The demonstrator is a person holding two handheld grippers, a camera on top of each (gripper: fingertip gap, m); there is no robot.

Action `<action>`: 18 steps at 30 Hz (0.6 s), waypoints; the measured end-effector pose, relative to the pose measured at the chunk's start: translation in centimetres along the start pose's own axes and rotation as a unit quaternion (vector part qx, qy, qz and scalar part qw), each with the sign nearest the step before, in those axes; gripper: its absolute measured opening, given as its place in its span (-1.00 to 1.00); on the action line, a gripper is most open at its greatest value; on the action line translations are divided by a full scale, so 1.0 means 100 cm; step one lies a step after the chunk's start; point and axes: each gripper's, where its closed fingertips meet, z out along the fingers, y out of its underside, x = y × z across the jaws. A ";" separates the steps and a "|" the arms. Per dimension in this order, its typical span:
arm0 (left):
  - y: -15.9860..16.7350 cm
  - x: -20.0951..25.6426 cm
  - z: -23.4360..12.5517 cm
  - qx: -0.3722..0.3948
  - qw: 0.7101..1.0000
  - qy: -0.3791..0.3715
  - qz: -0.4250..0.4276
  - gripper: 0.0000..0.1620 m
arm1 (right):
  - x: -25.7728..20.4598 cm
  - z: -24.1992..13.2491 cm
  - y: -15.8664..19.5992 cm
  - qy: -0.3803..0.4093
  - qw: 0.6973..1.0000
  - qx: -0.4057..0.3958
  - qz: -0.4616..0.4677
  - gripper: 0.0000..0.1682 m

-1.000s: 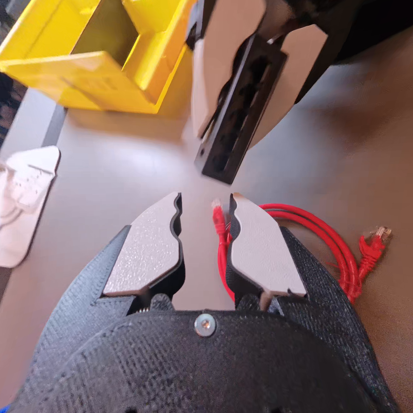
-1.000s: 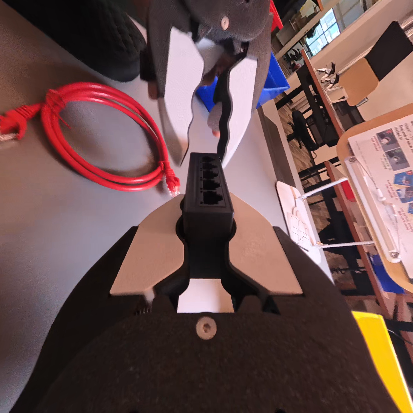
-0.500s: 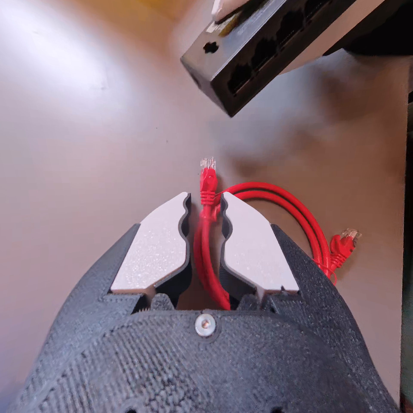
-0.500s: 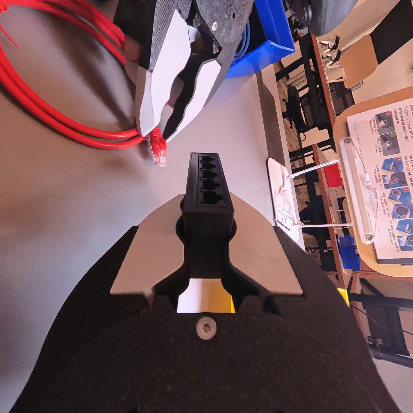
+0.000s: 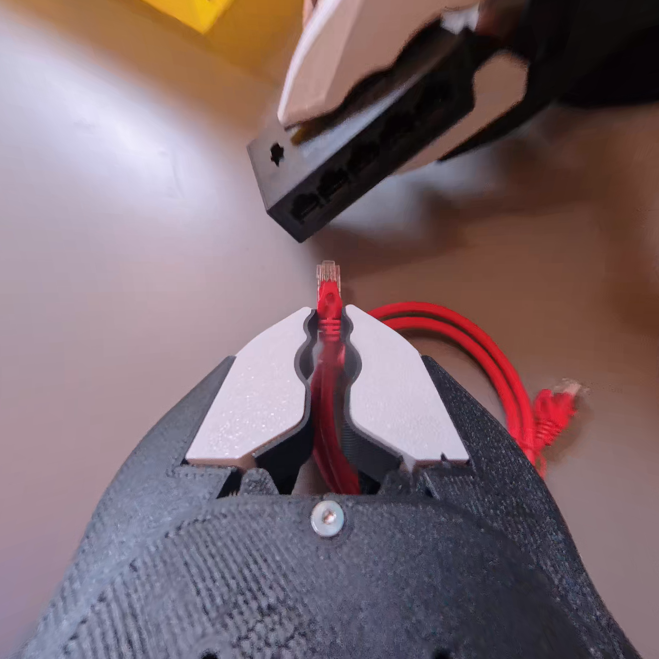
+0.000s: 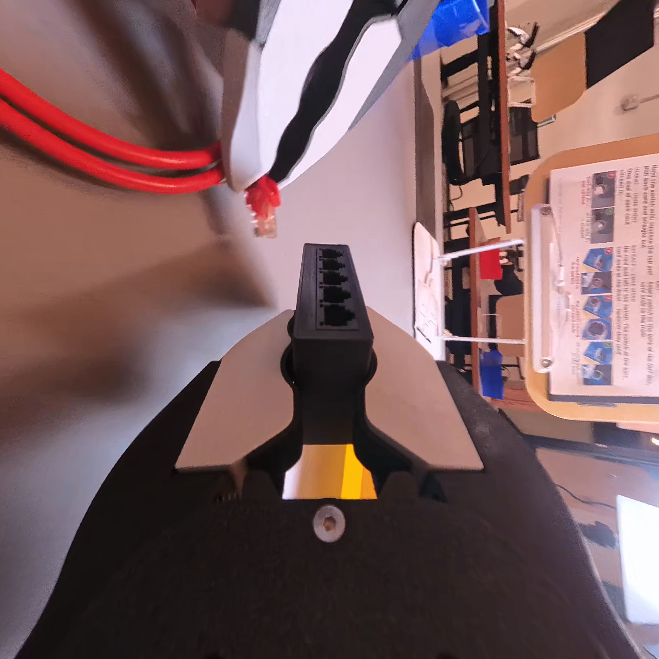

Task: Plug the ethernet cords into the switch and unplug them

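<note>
My left gripper [image 5: 328,313] is shut on the red ethernet cord [image 5: 330,360] just behind its plug [image 5: 328,285], whose clear tip sticks out past the fingertips. The cord's coil [image 5: 499,360] trails to the right, with its other plug [image 5: 556,403] lying on the table. My right gripper [image 6: 331,321] is shut on the black switch [image 6: 330,296], held above the table with its row of empty ports facing up. In the right wrist view the left gripper [image 6: 264,182] holds the plug [image 6: 264,214] just short of the switch's far end. In the left wrist view the switch [image 5: 356,167] hangs just beyond the plug.
A yellow bin [image 5: 192,10] shows at the top edge of the left wrist view. In the right wrist view a blue bin [image 6: 453,25] stands at the far table end, a white plate [image 6: 426,281] lies at the table edge, and an instruction sheet on a wooden board [image 6: 602,278] stands beyond. Tip to tip, the grippers are about 7 cm apart.
My left gripper came down over the cord end, shut on it and lifted the plug toward the switch. The right gripper kept hold of the switch and brought it closer to the plug.
</note>
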 end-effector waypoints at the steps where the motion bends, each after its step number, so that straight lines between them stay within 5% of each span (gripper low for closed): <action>1: -0.008 0.000 -0.005 0.024 0.999 0.009 -0.024 -0.85 | 0.003 0.001 0.002 0.014 1.000 -0.010 -0.010 -0.65; 7: -0.024 -0.002 -0.015 0.076 0.987 0.051 -0.130 -0.85 | 0.011 0.012 -0.003 0.072 0.993 -0.035 -0.082 -0.65; 18: -0.013 -0.010 -0.011 0.072 0.979 0.070 -0.176 -0.85 | -0.007 0.012 -0.028 0.072 0.988 0.007 -0.134 -0.66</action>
